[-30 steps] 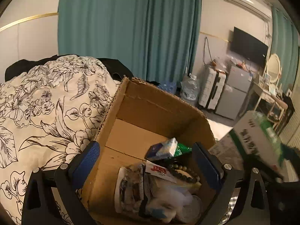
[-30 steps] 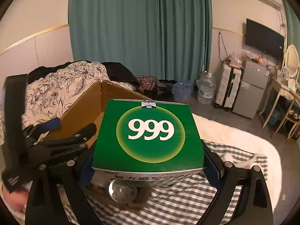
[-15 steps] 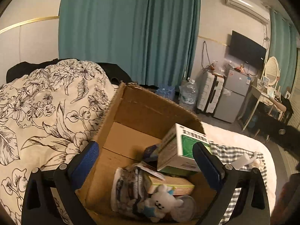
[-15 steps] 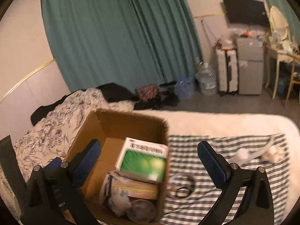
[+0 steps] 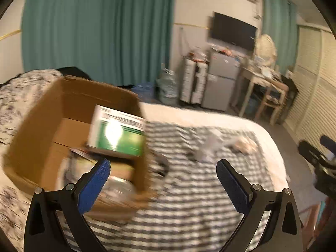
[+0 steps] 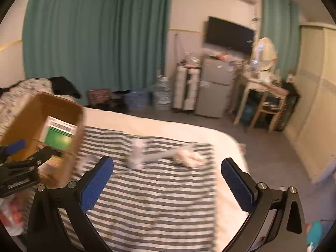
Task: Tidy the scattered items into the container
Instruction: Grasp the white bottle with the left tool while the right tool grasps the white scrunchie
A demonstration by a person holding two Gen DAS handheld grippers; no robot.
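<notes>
An open cardboard box [image 5: 37,130] stands on the bed at the left, with a green-and-white carton [image 5: 117,134] lying on top of several small items inside. My left gripper [image 5: 163,166] is open and empty, hanging over the box's near right corner and the striped cloth [image 5: 189,210]. In the right wrist view the box [image 6: 71,159] and carton [image 6: 59,135] sit far left. My right gripper [image 6: 167,162] is open and empty above the cloth. Just beyond it lie a small white item [image 6: 136,153] and a crumpled pale item [image 6: 189,157], joined by a grey strip.
A floral duvet [image 5: 12,105] is bunched behind the box. The bed's edge [image 6: 237,168] drops to grey floor on the right. Teal curtains, water jugs [image 6: 161,94], a grey fridge [image 6: 214,92] and a dressing table [image 6: 262,96] line the far wall.
The right gripper let go of the green carton, which now lies in the box, and its jaws opened. Both grippers swung right, away from the box and over the striped cloth.
</notes>
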